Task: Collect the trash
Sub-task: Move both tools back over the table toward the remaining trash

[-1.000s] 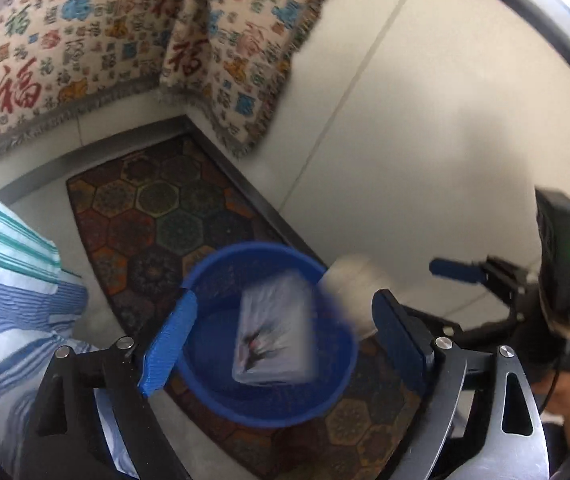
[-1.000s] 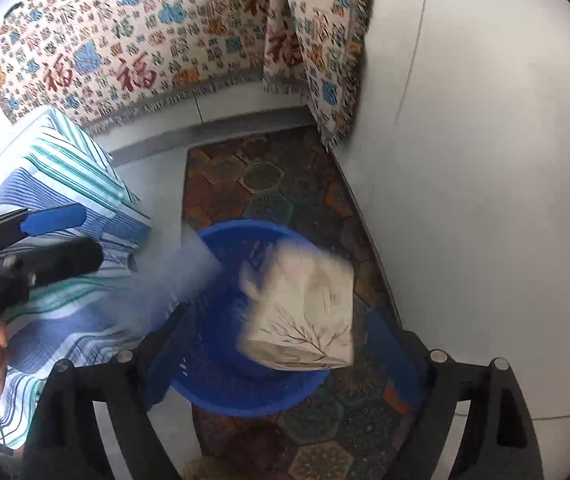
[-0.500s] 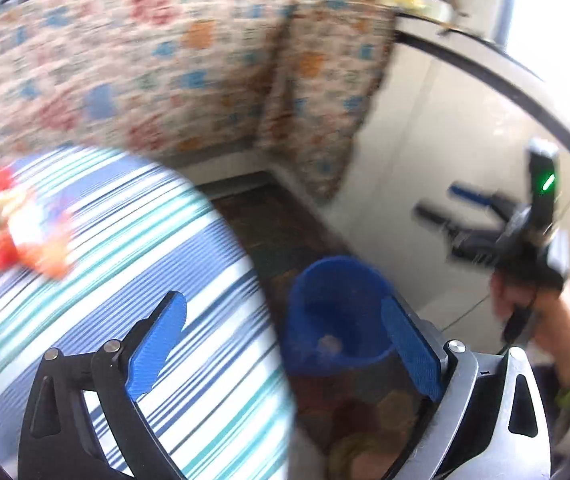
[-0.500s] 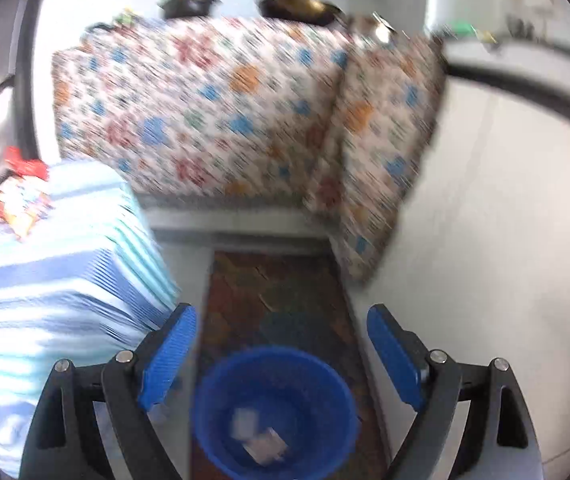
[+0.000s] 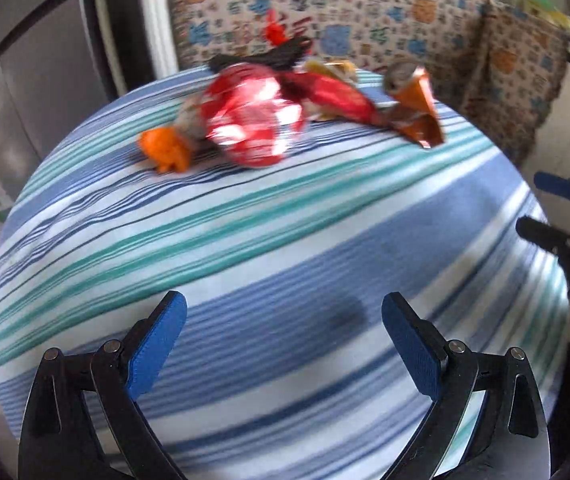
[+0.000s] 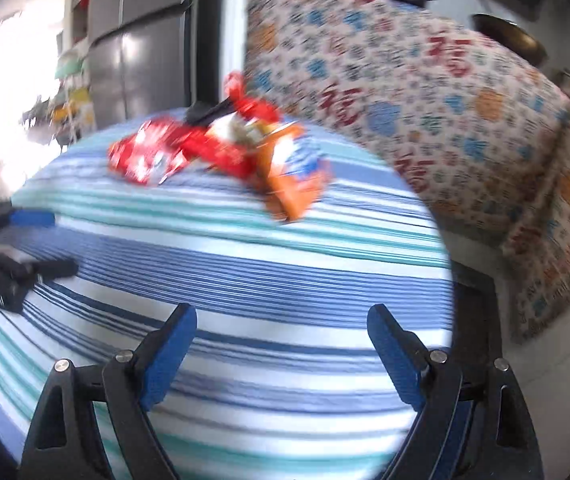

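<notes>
A pile of trash lies at the far side of the striped table [image 5: 285, 248]: a red foil wrapper [image 5: 251, 120], an orange scrap [image 5: 165, 150], an orange-brown wrapper [image 5: 419, 114] and a black item [image 5: 273, 54]. My left gripper [image 5: 283, 322] is open and empty over the near part of the table. My right gripper [image 6: 281, 334] is open and empty. In its view the red wrapper [image 6: 145, 152] and an orange bag [image 6: 295, 176] lie ahead. The right gripper also shows at the right edge of the left wrist view [image 5: 545, 208]. The left gripper shows at the left edge of the right wrist view [image 6: 29, 240].
A patterned blanket [image 6: 425, 92] hangs over a counter behind the table. Pots [image 6: 505, 38] stand on top of it. A grey fridge [image 6: 141, 56] stands at the back left. The table's right edge drops to the floor [image 6: 473, 292]. The blue bin is out of view.
Both grippers have swung up and left from the blue bin on the floor to the striped table. The paper pieces dropped into the bin. Both grippers stay open.
</notes>
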`<state>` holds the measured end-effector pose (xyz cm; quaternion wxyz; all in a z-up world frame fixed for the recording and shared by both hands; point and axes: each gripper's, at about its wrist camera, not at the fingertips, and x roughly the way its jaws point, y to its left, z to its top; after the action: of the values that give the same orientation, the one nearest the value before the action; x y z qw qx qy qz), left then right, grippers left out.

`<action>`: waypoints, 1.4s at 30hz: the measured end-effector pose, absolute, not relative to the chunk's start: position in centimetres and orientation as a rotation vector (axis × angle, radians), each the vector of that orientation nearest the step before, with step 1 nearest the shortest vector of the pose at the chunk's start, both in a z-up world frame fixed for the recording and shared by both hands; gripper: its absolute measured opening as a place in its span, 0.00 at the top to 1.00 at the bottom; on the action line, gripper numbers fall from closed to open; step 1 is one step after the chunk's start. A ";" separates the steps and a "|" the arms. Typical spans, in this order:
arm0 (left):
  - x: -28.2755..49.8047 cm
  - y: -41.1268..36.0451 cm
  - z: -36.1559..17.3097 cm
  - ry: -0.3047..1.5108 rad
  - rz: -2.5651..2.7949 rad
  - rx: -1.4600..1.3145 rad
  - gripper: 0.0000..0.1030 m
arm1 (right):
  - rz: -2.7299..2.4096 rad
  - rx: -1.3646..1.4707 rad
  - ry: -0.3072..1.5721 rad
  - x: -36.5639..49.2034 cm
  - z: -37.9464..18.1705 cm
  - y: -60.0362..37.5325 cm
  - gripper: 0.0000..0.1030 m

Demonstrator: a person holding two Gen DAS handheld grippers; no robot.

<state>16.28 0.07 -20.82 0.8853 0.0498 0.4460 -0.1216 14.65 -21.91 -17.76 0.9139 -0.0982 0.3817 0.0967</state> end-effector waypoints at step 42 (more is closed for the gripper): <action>24.3 9.0 -18.9 0.899 -0.215 0.137 0.62 | 0.180 -0.091 0.913 17.6 -20.5 -20.1 0.12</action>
<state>24.25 9.02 -18.86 0.8927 0.0661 0.4335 -0.1036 17.65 -20.09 -20.51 0.8927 -0.0439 0.4401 0.0866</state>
